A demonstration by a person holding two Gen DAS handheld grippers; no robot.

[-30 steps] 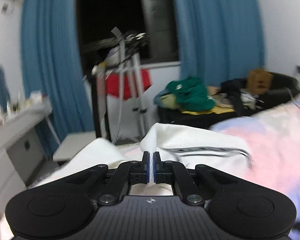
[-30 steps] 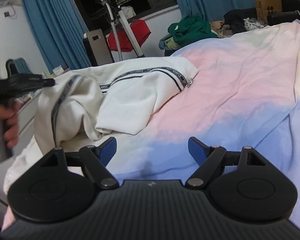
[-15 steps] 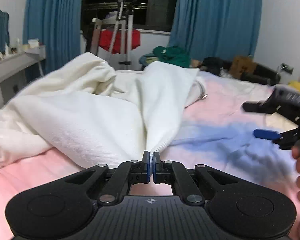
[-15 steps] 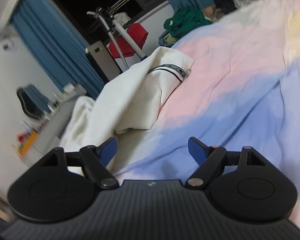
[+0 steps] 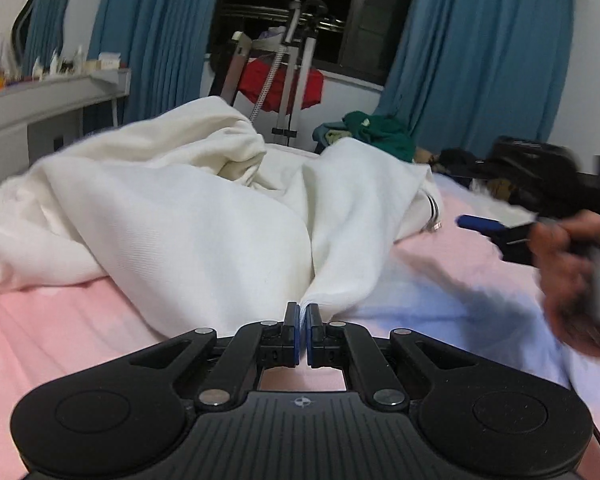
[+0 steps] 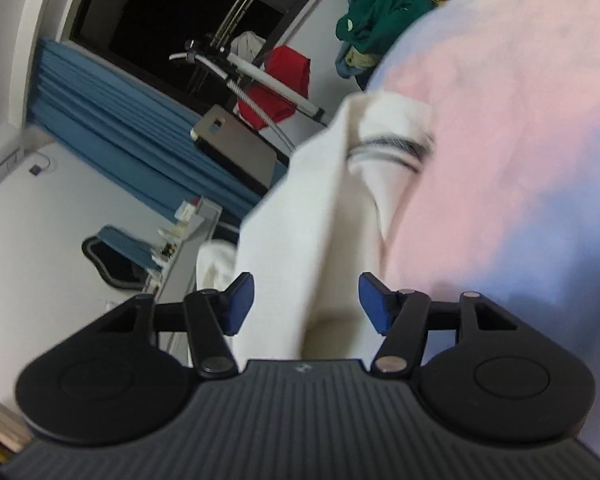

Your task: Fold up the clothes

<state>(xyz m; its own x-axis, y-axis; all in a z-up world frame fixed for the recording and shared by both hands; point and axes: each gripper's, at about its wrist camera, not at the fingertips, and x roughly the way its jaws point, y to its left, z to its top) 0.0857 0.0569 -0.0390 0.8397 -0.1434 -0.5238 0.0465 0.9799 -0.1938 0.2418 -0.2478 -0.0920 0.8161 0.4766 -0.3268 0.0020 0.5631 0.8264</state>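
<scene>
A white garment with a dark striped trim lies crumpled on a pink and blue bedsheet. My left gripper is shut on a pinched edge of the garment, low over the sheet. In the right wrist view the garment runs up between the fingers of my open right gripper, with its trim further out. The right gripper also shows blurred at the right of the left wrist view, held by a hand, beside the garment.
The bedsheet fills the right side. Behind the bed stand a clothes rack with a red garment, blue curtains, a green clothes pile and dark bags. A white desk is at the left.
My left gripper dropped from high up to the sheet, still shut on the garment. My right gripper tilted and moved in until the garment lies between its open fingers.
</scene>
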